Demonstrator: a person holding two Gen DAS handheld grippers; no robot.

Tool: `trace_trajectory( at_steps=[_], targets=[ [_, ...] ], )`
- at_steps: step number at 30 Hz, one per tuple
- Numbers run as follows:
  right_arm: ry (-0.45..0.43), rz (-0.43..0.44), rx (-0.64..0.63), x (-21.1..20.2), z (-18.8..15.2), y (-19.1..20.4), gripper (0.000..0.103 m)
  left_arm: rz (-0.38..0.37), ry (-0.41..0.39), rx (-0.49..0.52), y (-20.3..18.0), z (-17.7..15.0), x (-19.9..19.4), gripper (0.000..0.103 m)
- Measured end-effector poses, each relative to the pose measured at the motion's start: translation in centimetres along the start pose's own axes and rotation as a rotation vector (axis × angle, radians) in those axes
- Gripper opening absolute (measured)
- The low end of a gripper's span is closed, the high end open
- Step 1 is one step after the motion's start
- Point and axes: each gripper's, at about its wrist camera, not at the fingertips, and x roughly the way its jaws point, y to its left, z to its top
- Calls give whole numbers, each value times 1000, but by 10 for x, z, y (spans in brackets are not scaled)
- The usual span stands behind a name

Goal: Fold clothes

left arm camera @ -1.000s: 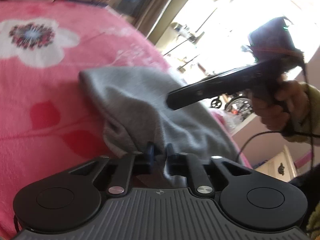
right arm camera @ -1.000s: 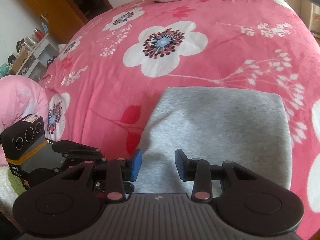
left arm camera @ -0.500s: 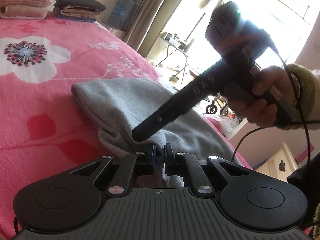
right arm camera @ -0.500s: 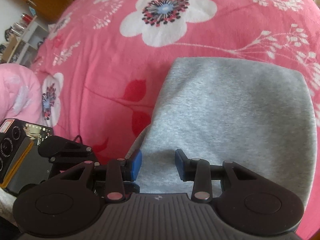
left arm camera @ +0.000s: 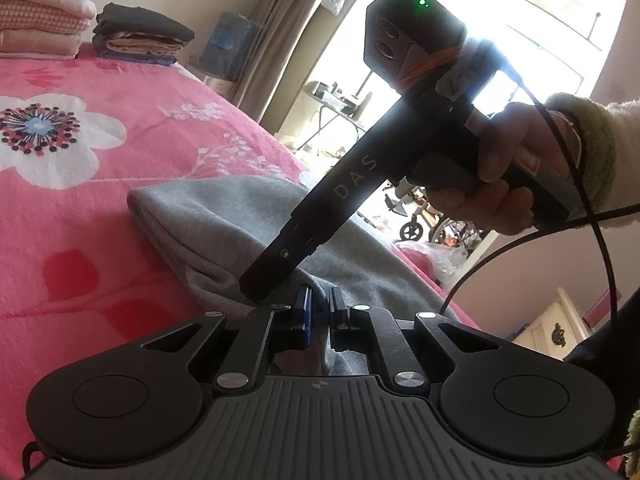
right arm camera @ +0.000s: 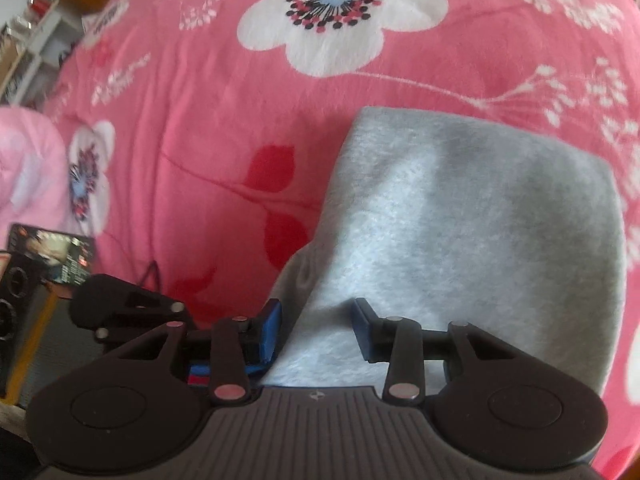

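Grey garment (right arm camera: 460, 232) lies folded flat on the pink floral bedspread (right arm camera: 200, 120), just below the big white flower print. Left gripper (left arm camera: 318, 304) is pinched closed on the garment's near corner. Right gripper (right arm camera: 316, 328) points down over that same near edge, jaws apart, fabric showing between them, pads not pressing. Folded clothes stacks (left arm camera: 136, 36) sit at the bedspread's far end

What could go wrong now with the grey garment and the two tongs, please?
1. The left tongs pinch only a small bunch at the near edge of the grey garment; a pull might slip it free or undo the fold.
2. The right tongs stand open just above the same edge, close to the left ones; closing there could catch several layers or knock the two tools together.
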Motion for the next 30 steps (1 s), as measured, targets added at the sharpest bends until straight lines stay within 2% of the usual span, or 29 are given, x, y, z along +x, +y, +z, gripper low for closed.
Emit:
trace_trajectory(
  at_steps=[3, 12, 15, 18, 21, 25, 30],
  targets=[
    [12, -24, -14, 1, 0, -1, 32, 0, -2, -3, 0, 1, 0, 6],
    [61, -69, -57, 17, 4, 7, 31, 0, -4, 3, -1, 1, 1, 6],
    [59, -74, -61, 16, 3, 7, 19, -2, -6, 3, -1, 1, 1, 6],
    [43, -71, -63, 9, 1, 10, 13, -11, -13, 5, -2, 3, 0, 6],
    [21, -60, -51, 6, -2, 9, 14, -11, -9, 6, -2, 3, 1, 6],
    [27, -27, -19, 2, -4, 5, 19, -4, -3, 4, -2, 1, 0, 6],
    [23, -57, -28, 5, -5, 3, 19, -8, -4, -1, -2, 3, 1, 6]
  ],
)
